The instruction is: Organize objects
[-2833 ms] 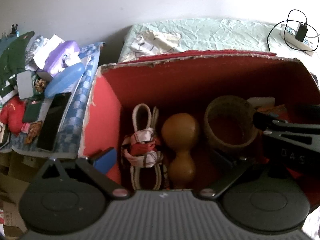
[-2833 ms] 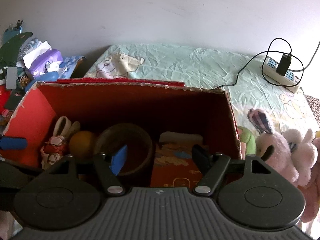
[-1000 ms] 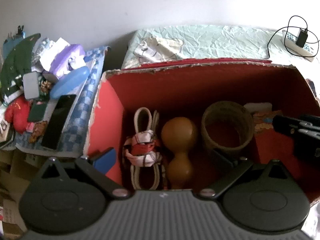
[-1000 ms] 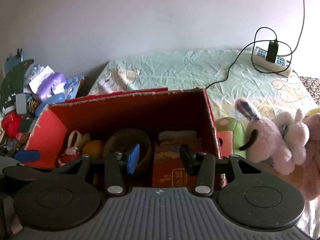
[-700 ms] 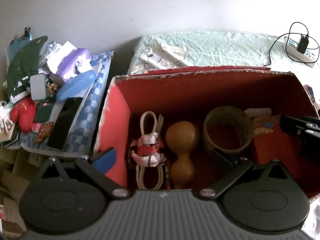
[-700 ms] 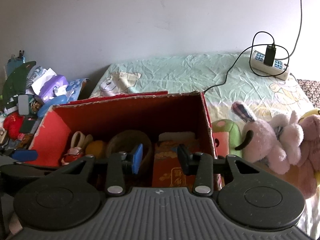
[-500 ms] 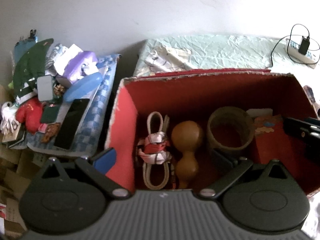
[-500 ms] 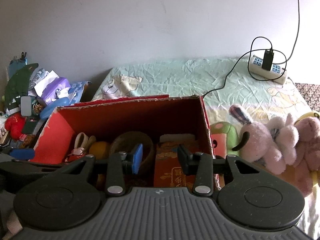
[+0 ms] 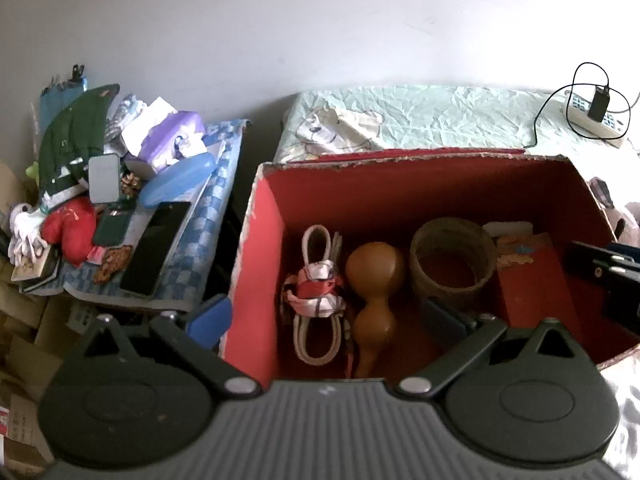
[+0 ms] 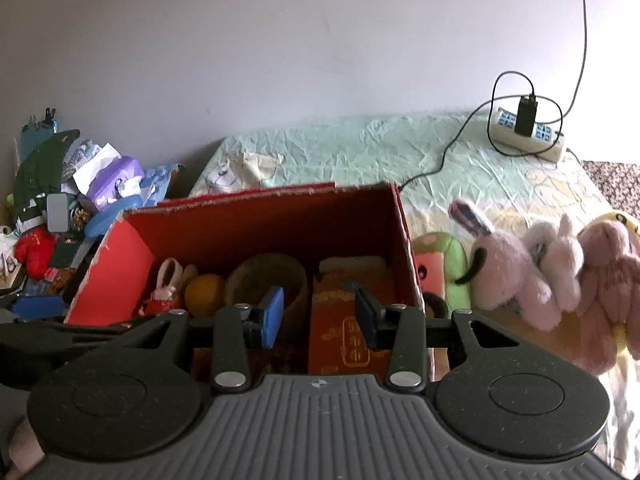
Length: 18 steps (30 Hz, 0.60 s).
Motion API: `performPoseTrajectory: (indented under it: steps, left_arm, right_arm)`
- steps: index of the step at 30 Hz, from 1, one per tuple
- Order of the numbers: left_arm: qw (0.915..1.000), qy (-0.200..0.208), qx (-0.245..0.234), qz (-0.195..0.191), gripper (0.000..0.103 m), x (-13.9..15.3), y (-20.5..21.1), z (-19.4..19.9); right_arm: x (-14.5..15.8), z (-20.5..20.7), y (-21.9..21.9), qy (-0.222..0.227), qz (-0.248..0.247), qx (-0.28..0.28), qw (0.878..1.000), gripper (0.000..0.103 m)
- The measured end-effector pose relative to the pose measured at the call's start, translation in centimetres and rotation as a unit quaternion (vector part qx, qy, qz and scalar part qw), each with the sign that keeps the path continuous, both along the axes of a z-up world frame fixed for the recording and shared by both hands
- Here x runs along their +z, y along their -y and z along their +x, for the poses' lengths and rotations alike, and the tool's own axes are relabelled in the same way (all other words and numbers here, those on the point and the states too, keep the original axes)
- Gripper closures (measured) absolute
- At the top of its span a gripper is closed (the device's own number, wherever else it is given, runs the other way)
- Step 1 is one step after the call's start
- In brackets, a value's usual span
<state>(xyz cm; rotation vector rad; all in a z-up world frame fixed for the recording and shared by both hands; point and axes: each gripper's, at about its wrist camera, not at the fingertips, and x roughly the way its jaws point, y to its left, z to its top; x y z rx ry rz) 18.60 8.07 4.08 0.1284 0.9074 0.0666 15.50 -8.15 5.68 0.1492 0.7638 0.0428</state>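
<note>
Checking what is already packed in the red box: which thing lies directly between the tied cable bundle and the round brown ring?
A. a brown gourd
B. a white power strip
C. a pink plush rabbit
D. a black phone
A: in the left wrist view the brown gourd lies in the red box, with the cable bundle on its left and the brown ring on its right.

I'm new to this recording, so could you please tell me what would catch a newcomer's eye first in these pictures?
The open red box on the bed dominates both views, holding in a row a tied cable bundle, a brown gourd, a round brown container and a red packet. Pink plush toys lie right of it, and a cluttered pile sits left. Both grippers, left and right, are open and empty.
</note>
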Motion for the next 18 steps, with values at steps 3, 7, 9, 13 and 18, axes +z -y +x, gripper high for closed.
performPoseTrajectory:
  steps: [3,7,9,13,18]
  left_arm:
    - [1.0,-0.006,-0.001,-0.007,0.002,-0.1,0.1,-0.2]
    - [0.9999,-0.004,-0.006,-0.008,0.002,-0.1,0.4,-0.5]
    - [1.0,-0.003,-0.005,-0.002,0.002,-0.2,0.6,-0.6]
    - [0.9999,-0.008,-0.008,-0.004,0.002,-0.3,0.8,-0.6]
    - [0.9999,-0.005,-0.01,-0.002,0.001,-0.4,1.0,-0.7]
  right_arm:
    - [0.2,-0.2,0.1,0.002,-0.004,-0.003,1.0,0.06]
    - [0.0,-0.7,0.4,0.001,-0.001,-0.01,1.0,0.059]
    - [0.0,-0.7,0.4,-0.003,0.0,-0.008,1.0,0.059]
    - [0.1,-1.0,0.3,0.007,-0.003,-0.011,1.0,0.058]
    - [-0.1,-1.2,0.1,0.003,-0.005,-0.007,1.0,0.058]
